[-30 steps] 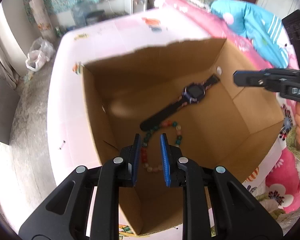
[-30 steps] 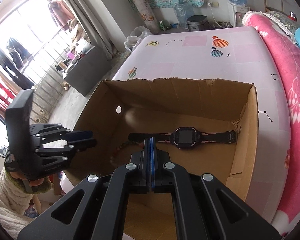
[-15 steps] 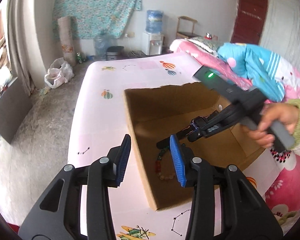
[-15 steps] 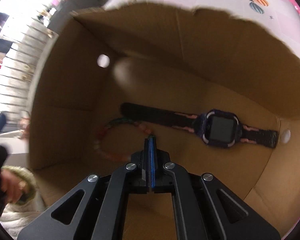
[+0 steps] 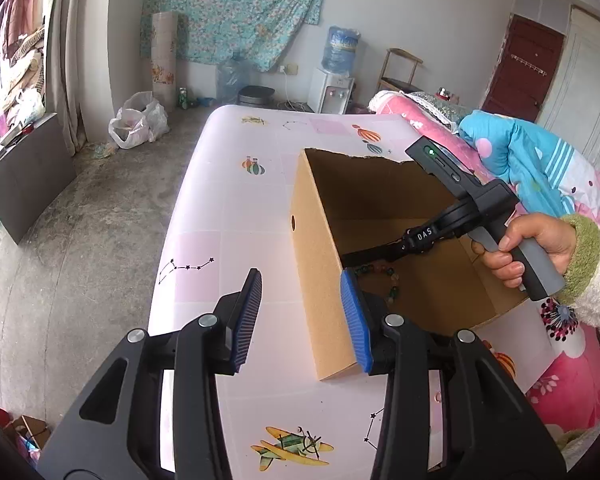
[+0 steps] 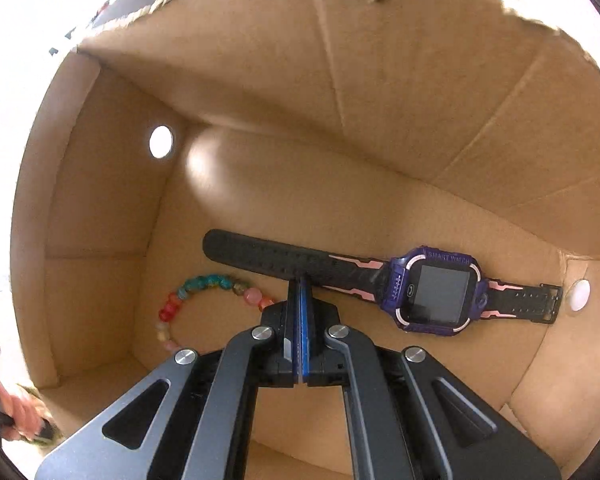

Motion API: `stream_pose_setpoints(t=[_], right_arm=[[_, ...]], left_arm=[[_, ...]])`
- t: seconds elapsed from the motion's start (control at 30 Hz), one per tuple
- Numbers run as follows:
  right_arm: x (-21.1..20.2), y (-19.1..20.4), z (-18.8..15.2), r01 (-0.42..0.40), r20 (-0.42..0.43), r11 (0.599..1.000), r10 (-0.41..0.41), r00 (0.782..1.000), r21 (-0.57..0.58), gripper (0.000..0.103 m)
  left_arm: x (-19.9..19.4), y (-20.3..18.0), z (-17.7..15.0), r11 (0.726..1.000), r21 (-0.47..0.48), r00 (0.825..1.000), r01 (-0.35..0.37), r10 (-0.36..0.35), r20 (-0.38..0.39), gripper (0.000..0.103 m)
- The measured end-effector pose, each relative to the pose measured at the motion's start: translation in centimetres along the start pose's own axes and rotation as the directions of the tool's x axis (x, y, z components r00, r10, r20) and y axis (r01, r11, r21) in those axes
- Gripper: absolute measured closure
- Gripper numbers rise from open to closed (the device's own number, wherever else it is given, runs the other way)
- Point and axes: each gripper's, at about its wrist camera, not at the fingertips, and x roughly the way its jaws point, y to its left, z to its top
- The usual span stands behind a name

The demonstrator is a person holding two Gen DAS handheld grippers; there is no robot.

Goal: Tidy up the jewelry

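The left gripper (image 5: 300, 320) has withdrawn from the cardboard box (image 5: 320, 280) since a second ago, when its fingers hung over the bead bracelet inside; it now sits outside the near corner, its jaws spread wider than before and nothing between them, one blue pad (image 5: 354, 320) just in front of the box's outer wall. The right gripper (image 6: 300, 284), which a second ago was above the box rim, has come down into the box and points steeply at the floor of it; its fingers are pressed flat together and grasp nothing. From the left wrist view, the person's right hand (image 5: 528, 248) grips the handle, a cream sleeve with a green cuff at the wrist. The smart watch (image 6: 436, 292), purple-cased with a black and pink strap, lies flat along the box floor, unmoved, and the closed fingertips stand at the near edge of its long strap; whether they touch it cannot be told. The bead bracelet (image 6: 204, 284) lies in a loop beside the strap, toward the left wall, partly hidden behind the gripper. The box rests on a pink patterned table (image 5: 228, 208).
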Motion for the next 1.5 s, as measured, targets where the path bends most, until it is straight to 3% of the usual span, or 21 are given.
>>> stream_pose_setpoints(t=[0.2, 0.37, 0.47, 0.5, 0.6, 0.77, 1.2, 1.37, 1.5], right_arm=[[-0.5, -0.9, -0.1, -0.044, 0.034, 0.997, 0.042, 0.999, 0.065, 0.101], [-2.0, -0.1, -1.7, -0.091, 0.024, 0.996, 0.09, 0.996, 0.018, 0.098], [-2.6, 1.2, -2.9, -0.145, -0.035, 0.989, 0.143, 0.989, -0.029, 0.062], [-2.4, 1.7, -3.3, -0.148, -0.062, 0.988, 0.145, 0.987, -0.049, 0.058], [-1.0, 2.5, -4.2, -0.138, -0.144, 0.989, 0.13, 0.981, -0.051, 0.058], [1.3, 1.8, -3.4, -0.053, -0.199, 0.999, 0.051, 0.979, -0.003, 0.058], [2.8, 5.6, -2.2, -0.111, -0.214, 0.985, 0.081, 0.973, -0.133, 0.053], [1.4, 6.4, -3.0, -0.103, -0.146, 0.987, 0.084, 0.986, -0.125, 0.053], [-2.4, 4.9, -4.5, -0.091, -0.003, 0.992, 0.091, 0.996, -0.09, 0.053]], left_arm=[[-0.3, -0.5, -0.5, 1.0, 0.001, 1.0, 0.006, -0.006, 0.014, 0.062], [-0.4, -0.9, -1.1, 1.0, 0.02, 1.0, -0.01, 0.01, 0.015, 0.056], [-0.1, -0.9, -1.3, 1.0, 0.016, 1.0, -0.004, 0.004, 0.002, 0.051], [0.0, -1.0, -1.3, 1.0, 0.016, 1.0, -0.004, 0.004, -0.003, 0.05], [0.3, -1.2, -1.5, 1.0, 0.016, 1.0, -0.004, 0.004, -0.014, 0.046], [0.2, -2.0, -1.8, 0.999, 0.032, 1.0, -0.018, 0.018, -0.009, 0.044], [-0.6, -2.4, -2.1, 0.999, 0.028, 0.999, -0.04, 0.04, -0.01, 0.043], [-1.0, -3.0, -2.3, 0.998, 0.039, 0.999, -0.041, 0.042, -0.004, 0.039], [-1.1, -3.2, -2.7, 0.998, 0.052, 0.999, -0.035, 0.035, 0.004, 0.034]])
